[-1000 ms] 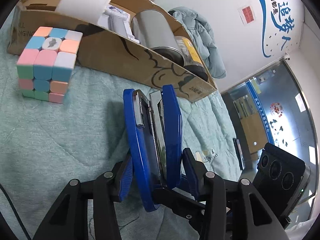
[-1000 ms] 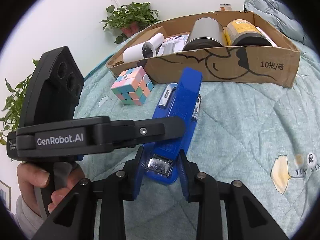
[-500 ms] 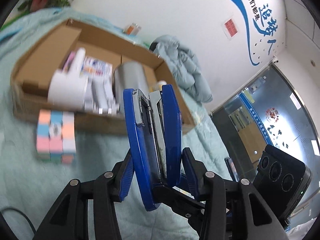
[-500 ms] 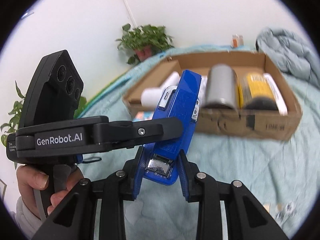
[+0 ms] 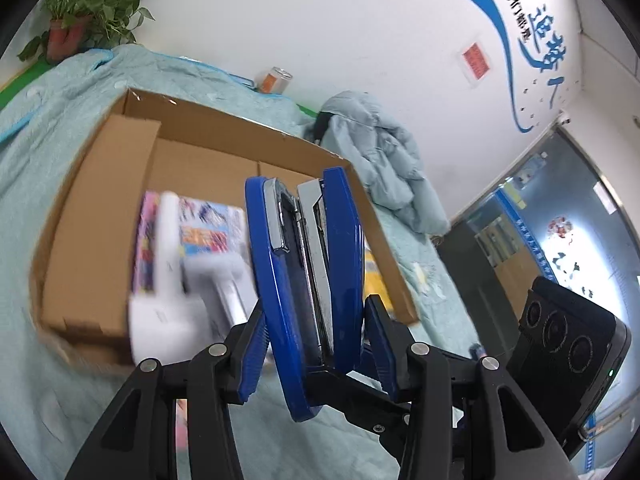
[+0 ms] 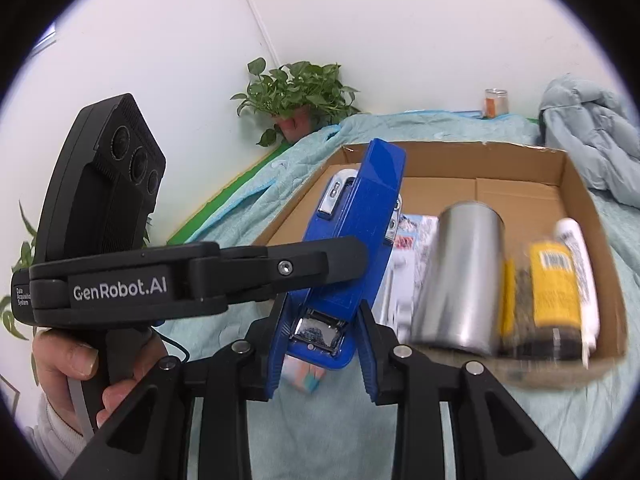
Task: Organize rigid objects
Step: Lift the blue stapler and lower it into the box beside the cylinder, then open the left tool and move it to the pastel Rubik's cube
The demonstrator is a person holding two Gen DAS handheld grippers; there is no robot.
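A blue stapler (image 5: pixel 304 272) hangs in the air, gripped from two sides. My left gripper (image 5: pixel 316 340) is shut on its flat faces, and my right gripper (image 6: pixel 320 344) is shut on its rear end. From the right wrist the stapler (image 6: pixel 356 240) stands tilted up in front of the open cardboard box (image 6: pixel 572 184), above the box's near left part. The left gripper's body (image 6: pixel 120 280) crosses that view, held by a person's hand (image 6: pixel 60 360). A pastel puzzle cube (image 6: pixel 304 376) shows just under the stapler, on the blanket.
The box (image 5: pixel 224 120) holds a white roll (image 5: pixel 168 312), a colourful packet (image 5: pixel 208 232), a steel cylinder (image 6: pixel 456 280), a yellow jar (image 6: pixel 552 280) and a white tube (image 6: pixel 580 272). A teal blanket (image 5: pixel 60 120) covers the surface, with a bundled jacket (image 5: pixel 384 160) behind the box.
Both grippers have lifted the stapler up and carried it toward the box. The box interior now shows from above, and the cube has dropped almost out of view.
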